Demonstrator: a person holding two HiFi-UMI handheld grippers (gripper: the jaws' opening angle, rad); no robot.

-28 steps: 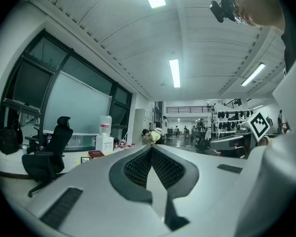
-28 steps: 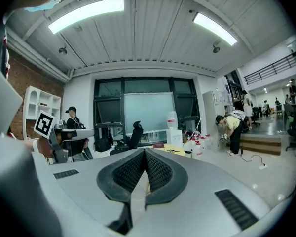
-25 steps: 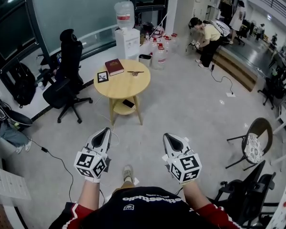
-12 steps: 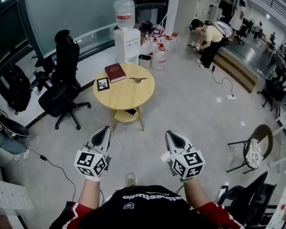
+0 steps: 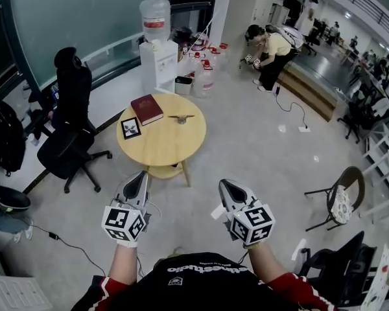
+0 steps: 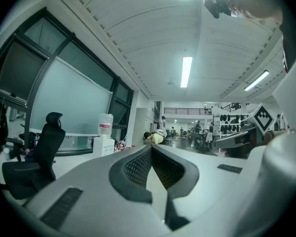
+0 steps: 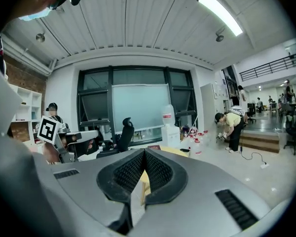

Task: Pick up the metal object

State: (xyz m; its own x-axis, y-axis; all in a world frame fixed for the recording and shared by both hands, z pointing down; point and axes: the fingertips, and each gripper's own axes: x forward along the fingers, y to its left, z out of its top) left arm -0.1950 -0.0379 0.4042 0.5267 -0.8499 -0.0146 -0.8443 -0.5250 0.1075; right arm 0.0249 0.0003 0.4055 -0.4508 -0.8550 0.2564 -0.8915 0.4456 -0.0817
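Note:
A small metal object [image 5: 181, 118] lies near the far edge of a round wooden table [image 5: 172, 144] in the head view. A dark red book [image 5: 146, 109] and a small framed picture [image 5: 130, 127] rest on the same table. My left gripper [image 5: 140, 177] and right gripper [image 5: 225, 185] hover well short of the table, above the floor, both shut with nothing between the jaws. In the left gripper view the left gripper [image 6: 150, 147] has its tips meeting. In the right gripper view the right gripper [image 7: 144, 151] is pinched shut too, with a sliver of the table [image 7: 173, 151] beyond.
A black office chair [image 5: 65, 128] stands left of the table. A water dispenser [image 5: 157, 50] and several bottles [image 5: 202, 70] sit behind it. A person [image 5: 269, 47] crouches at the back right. A chair [image 5: 340, 196] stands at the right, another dark chair [image 5: 334, 264] nearer.
The table has come closer and shifted lower-left in the head view as the person walks toward it. Both grippers keep the same shut pose in front of the body.

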